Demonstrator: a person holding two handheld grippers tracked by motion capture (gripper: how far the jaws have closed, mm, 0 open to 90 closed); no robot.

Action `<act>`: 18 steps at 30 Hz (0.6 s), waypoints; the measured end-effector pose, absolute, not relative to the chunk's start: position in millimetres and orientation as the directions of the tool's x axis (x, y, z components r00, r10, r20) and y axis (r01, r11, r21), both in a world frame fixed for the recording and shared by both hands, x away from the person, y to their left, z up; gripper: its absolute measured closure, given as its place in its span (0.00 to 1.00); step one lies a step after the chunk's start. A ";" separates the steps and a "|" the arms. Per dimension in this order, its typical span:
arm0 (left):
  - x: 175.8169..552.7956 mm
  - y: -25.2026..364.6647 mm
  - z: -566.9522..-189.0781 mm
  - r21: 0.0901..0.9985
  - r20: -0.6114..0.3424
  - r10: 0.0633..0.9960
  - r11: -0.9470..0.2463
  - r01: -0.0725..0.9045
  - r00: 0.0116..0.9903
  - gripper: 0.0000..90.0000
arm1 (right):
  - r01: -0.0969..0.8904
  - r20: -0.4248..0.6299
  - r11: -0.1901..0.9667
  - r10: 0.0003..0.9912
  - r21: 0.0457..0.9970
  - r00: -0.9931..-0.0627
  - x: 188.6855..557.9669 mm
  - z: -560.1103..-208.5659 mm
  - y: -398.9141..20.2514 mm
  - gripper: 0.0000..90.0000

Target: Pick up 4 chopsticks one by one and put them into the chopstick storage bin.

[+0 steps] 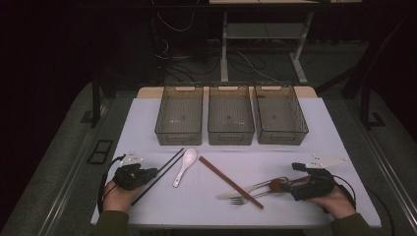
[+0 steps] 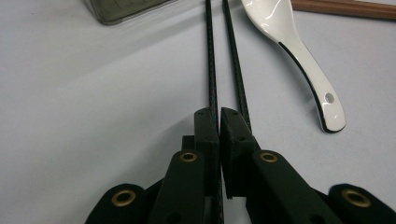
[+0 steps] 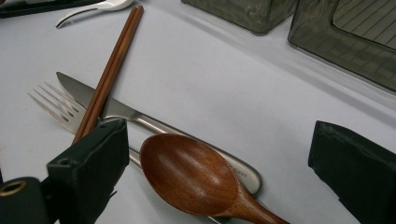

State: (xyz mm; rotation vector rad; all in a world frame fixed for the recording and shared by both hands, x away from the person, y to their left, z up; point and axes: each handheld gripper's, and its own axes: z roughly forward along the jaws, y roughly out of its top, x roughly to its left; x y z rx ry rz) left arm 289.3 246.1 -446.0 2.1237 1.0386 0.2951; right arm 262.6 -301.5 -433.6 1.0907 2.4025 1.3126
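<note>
Black chopsticks (image 2: 210, 56), lying left of the white spoon (image 1: 185, 166), are pinched near the lower end by the closed left gripper (image 2: 219, 116); thin, stiff, light, likely to slip or swivel. Wooden spoon (image 3: 191, 175), over the knife (image 3: 140, 119), sits untouched between the wide-open right gripper (image 3: 219, 163) jaws.

Dim room; grey carpet floor (image 1: 59, 162); desk legs (image 1: 224, 44), cables (image 1: 172, 54) behind.

Glossy white ceramic spoon (image 2: 299, 60), matt black textured chopsticks (image 2: 212, 60), polished wooden spoon (image 3: 191, 175), brushed metal knife (image 3: 140, 119), wooden chopsticks (image 3: 109, 70).
</note>
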 end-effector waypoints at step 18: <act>285.7 252.4 -434.3 0.704 -0.128 0.770 -0.373 0.604 0.625 0.95 | 0.477 0.155 0.359 0.646 0.802 -0.748 261.4 -440.7 -294.0 0.06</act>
